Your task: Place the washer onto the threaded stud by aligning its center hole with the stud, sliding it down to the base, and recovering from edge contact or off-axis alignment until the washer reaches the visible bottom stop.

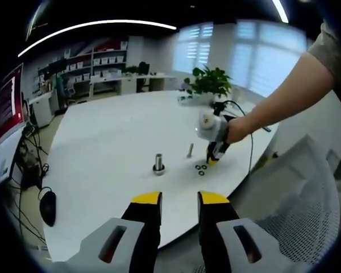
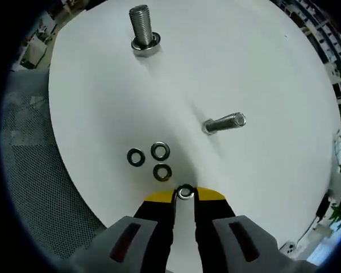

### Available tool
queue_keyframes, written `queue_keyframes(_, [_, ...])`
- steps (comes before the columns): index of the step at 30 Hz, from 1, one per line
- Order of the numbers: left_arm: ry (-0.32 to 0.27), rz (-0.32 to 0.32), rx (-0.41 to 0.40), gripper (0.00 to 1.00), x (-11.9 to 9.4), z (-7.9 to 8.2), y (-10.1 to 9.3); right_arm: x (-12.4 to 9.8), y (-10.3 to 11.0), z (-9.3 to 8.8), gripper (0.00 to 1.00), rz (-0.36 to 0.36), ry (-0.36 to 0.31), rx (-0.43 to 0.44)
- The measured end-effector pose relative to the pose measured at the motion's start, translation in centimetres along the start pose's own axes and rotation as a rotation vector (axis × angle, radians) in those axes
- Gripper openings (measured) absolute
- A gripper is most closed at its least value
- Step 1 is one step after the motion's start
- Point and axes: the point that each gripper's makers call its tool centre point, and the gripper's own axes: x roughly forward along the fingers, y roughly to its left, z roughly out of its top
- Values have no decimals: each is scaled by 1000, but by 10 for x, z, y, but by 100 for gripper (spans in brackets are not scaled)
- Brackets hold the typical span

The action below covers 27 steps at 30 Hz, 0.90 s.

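In the right gripper view my right gripper (image 2: pixel 184 194) is shut on a small metal washer (image 2: pixel 184 191), pinched between its yellow tips just above the white table (image 2: pixel 244 62). Three loose washers (image 2: pixel 153 160) lie just ahead of the tips. A slim threaded stud (image 2: pixel 224 123) stands to the right, and a thicker stud (image 2: pixel 142 25) with a ring at its base stands farther off. In the left gripper view my left gripper (image 1: pixel 179 199) hangs open over the near table edge, with nothing between its jaws. There the right gripper (image 1: pixel 215 152) is low beside the washers (image 1: pixel 200 169), near both studs (image 1: pixel 158 163) (image 1: pixel 190 150).
A grey mesh chair (image 1: pixel 307 210) stands close to the round table's edge on the right. The person's arm (image 1: pixel 284 96) reaches in from the right, with a cable (image 1: pixel 251 151) trailing over the edge. A potted plant (image 1: pixel 211 82) sits at the far side.
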Motion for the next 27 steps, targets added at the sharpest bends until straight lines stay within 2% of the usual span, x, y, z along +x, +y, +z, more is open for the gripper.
queue_keyframes(3, [4,-2,6,22,0,0,-1,-1,-1,0,15,1,-4,15])
queue_keyframes(7, [-1,-1,3,22,0,0,0,-1,-2,-1,15,-25,-42,53])
queue_keyframes(9, [-5,-1,2,22,0,1,0,-1,-4,0,15,-55,-92,83])
queue_keyframes(12, [-12,0,1,22,-1,2,0,-3,-3,-1,15,-64,-139,80])
queue_keyframes(17, [-6,-2,2,22,-1,1,0,-3,-4,-3,15,-39,-189,126])
queue_keyframes(20, [-3,0,1,22,-1,0,0,-3,-4,-3,15,-34,-191,127])
queue_keyframes(22, [-5,1,0,22,-1,0,1,-3,-4,-3,14,-16,-174,162])
queue_keyframes(23, [-5,1,1,22,-1,0,1,-3,0,-3,14,16,-169,202])
queue_keyframes(27, [6,0,3,22,0,-1,0,-16,-4,6,14,3,-240,217])
